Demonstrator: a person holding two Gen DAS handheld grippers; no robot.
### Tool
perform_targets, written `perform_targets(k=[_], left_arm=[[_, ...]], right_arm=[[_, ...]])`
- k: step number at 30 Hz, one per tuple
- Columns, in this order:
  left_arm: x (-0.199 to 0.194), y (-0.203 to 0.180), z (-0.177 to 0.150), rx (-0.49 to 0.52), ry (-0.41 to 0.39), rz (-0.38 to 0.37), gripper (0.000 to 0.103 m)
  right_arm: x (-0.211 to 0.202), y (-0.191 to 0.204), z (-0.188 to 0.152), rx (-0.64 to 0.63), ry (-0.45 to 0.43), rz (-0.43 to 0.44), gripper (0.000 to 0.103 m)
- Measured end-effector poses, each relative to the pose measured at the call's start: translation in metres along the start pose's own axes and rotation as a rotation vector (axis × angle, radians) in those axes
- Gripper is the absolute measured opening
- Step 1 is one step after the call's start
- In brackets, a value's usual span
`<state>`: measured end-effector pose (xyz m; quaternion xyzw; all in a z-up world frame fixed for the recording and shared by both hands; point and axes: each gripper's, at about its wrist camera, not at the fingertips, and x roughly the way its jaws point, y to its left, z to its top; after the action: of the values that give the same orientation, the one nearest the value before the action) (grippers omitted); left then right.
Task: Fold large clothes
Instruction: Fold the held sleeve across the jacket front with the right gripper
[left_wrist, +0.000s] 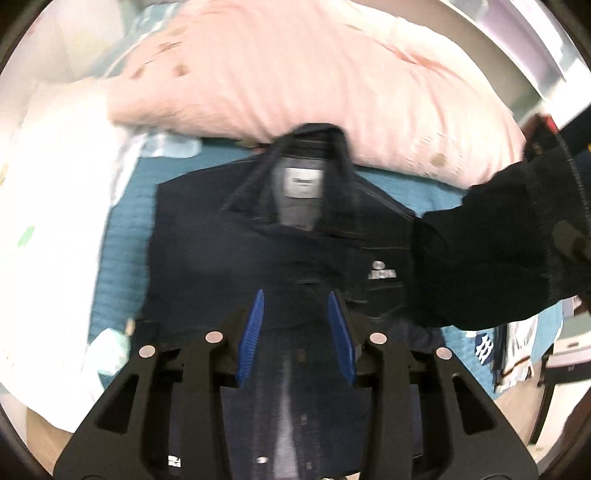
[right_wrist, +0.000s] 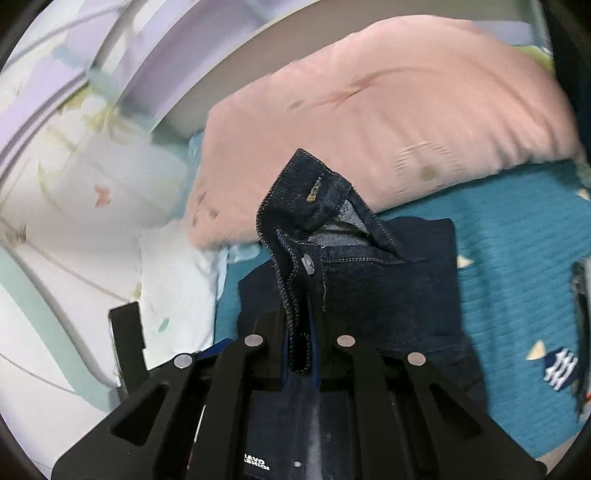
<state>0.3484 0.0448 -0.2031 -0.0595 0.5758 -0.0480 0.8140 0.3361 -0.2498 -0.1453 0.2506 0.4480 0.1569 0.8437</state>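
Note:
A dark denim jacket (left_wrist: 229, 258) lies on the teal bedspread (left_wrist: 122, 240), collar and white label toward the pillow. My left gripper (left_wrist: 295, 299) hovers above its chest, blue pads apart, nothing between them. The jacket's right sleeve (left_wrist: 491, 251) is lifted off the bed at the right of the left wrist view. In the right wrist view my right gripper (right_wrist: 301, 328) is shut on the sleeve cuff (right_wrist: 314, 221), which stands up from the jaws with its buttonhole and button showing. The jacket body (right_wrist: 388, 295) lies below it.
A big pink pillow (left_wrist: 295, 74) lies beyond the collar. A white patterned pillow (right_wrist: 74, 184) sits at the left by the headboard (right_wrist: 155, 48). Printed items (left_wrist: 487, 347) lie on the bedspread at the right.

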Motion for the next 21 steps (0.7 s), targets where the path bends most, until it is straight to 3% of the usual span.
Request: perform_targets(k=[4,13,18,21], left_arm=[[-0.005,0.046,-0.005,-0.048,-0.004,0.023,0.038],[0.011,0.123,-0.020,-0.124,0.034,0.054,0.039],[0.029,0.142,-0.028,-0.144,0.069,0.065,0.039],[0.037,0.145,-0.031,-0.154,0.083,0.064,0.039]], right_arm=[[0.053,0.036,-0.014,-0.031,0.072,-0.028,0.008],[0.166,0.053,-0.052,-0.032,0.225,-0.096,0.009],[0.203,0.052,-0.067,-0.026,0.309,-0.079,0.019],[0.204,0.054,-0.069,-0.032,0.318,-0.041,0.022]])
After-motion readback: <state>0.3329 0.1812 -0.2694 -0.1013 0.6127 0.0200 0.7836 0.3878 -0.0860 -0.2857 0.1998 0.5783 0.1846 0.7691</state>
